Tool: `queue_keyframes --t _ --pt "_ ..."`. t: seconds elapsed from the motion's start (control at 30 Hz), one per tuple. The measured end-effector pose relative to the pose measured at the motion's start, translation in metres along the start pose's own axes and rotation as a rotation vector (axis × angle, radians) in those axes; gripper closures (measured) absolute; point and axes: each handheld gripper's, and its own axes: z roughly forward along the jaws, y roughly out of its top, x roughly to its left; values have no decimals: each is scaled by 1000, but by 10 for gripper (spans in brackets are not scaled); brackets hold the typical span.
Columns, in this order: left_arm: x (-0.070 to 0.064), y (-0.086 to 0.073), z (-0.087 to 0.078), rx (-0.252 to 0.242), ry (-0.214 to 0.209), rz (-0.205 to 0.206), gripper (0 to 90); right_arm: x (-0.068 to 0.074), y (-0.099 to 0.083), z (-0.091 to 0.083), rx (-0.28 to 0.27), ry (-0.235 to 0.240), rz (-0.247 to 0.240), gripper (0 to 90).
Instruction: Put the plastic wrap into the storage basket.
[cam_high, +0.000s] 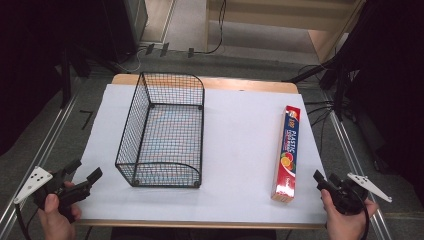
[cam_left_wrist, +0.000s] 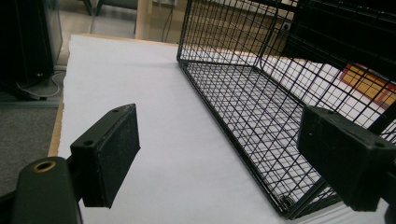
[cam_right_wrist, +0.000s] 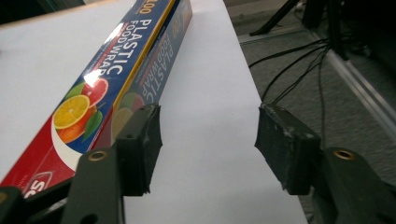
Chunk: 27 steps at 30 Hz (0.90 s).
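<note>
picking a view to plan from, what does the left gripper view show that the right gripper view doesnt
Left gripper view: the wire basket close up, its mesh floor and walls, with the left tool open beside its near corner.

Right gripper view: the printed label of the wrap box, with oranges on it, the right tool open just to its right, and cables on the floor past the table edge.

Both: the white sheet on the table, a pair of open black jaws, and at least a bit of the wrap box.
</note>
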Motion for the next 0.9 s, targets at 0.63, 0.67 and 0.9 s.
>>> queue_keyframes --t 0.63,0.67,0.9 --pt "0 -3 -1 6 -1 -1 133 27 47 25 289 26 38 255" --pt "0 -3 -1 6 -3 -1 133 31 52 30 328 6 28 235" --pt "-1 -3 0 5 -5 2 134 39 70 47 427 -24 30 223"
